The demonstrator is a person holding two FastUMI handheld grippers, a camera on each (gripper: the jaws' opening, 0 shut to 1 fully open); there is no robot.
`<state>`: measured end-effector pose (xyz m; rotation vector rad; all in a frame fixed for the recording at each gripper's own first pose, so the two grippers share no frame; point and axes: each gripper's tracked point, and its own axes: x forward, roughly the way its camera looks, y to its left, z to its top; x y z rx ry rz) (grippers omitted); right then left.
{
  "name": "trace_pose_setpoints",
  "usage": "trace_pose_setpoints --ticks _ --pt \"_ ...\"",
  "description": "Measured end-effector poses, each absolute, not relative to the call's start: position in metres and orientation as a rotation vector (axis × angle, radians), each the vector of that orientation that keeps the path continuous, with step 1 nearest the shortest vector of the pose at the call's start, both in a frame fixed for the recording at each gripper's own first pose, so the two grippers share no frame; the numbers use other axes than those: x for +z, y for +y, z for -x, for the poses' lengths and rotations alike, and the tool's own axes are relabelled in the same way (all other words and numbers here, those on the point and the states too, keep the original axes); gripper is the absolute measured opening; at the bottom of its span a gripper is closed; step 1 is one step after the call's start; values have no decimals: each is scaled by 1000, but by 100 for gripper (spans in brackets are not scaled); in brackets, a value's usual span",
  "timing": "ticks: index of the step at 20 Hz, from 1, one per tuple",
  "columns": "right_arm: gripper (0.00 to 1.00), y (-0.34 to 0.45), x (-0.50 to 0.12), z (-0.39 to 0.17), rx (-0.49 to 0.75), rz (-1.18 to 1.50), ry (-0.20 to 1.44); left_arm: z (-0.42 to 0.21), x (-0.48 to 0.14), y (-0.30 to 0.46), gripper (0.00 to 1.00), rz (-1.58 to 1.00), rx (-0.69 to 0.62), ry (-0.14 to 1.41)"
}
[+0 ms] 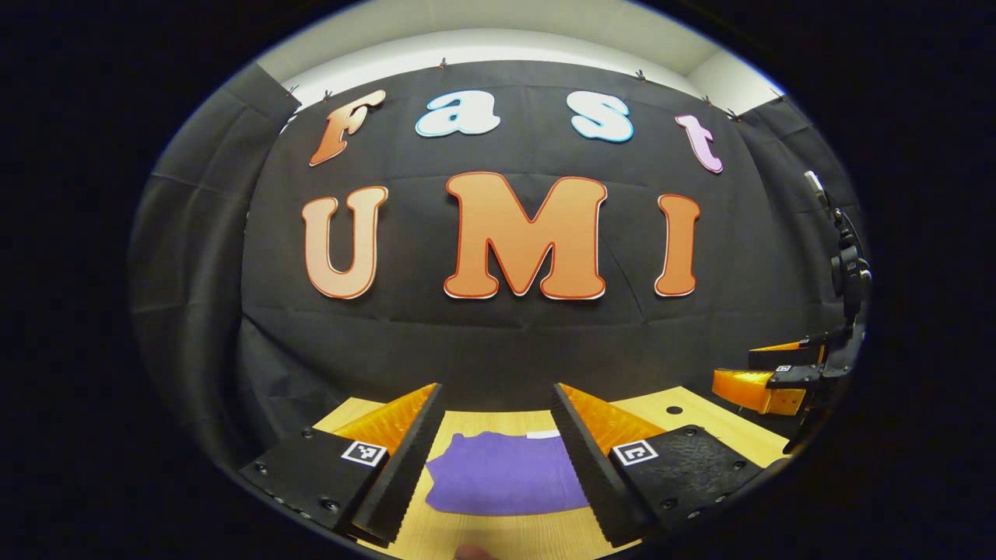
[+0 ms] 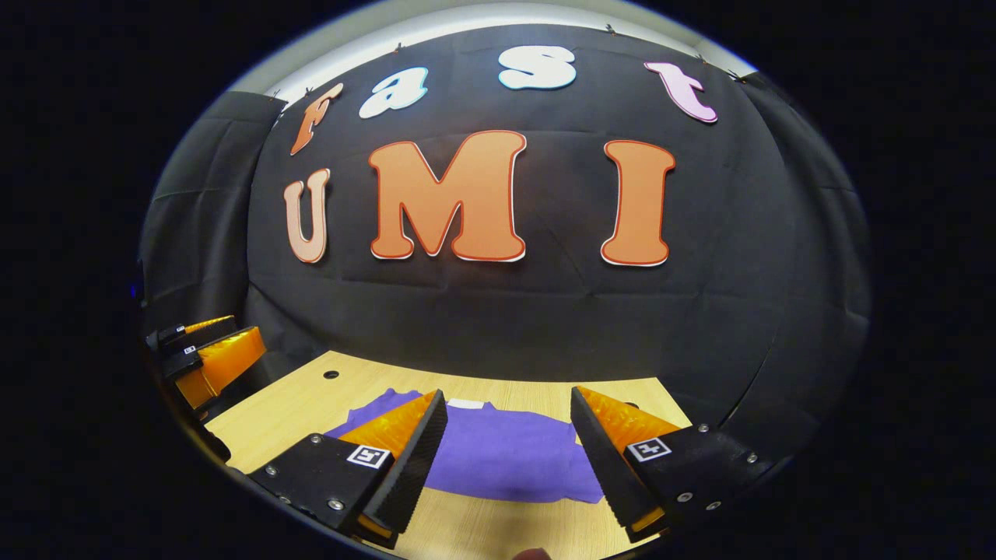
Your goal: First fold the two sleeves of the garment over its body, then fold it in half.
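Both grippers held above the table, jaws spread, nothing between them. Left gripper (image 1: 498, 459) and right gripper (image 2: 506, 459) have wedge-shaped fingers with ribbed inner faces. Purple garment (image 2: 506, 455) lies flat on the light wood-grain table (image 2: 296, 404) — soft knit look, white neck tag at its far edge.
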<state>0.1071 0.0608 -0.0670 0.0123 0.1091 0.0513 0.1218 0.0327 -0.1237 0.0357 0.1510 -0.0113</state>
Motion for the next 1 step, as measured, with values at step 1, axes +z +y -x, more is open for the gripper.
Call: trace_pose_setpoints --ticks 1 --pt "95 61 -67 -106 57 -7 111 -119 -123 31 90 -41 -9 149"
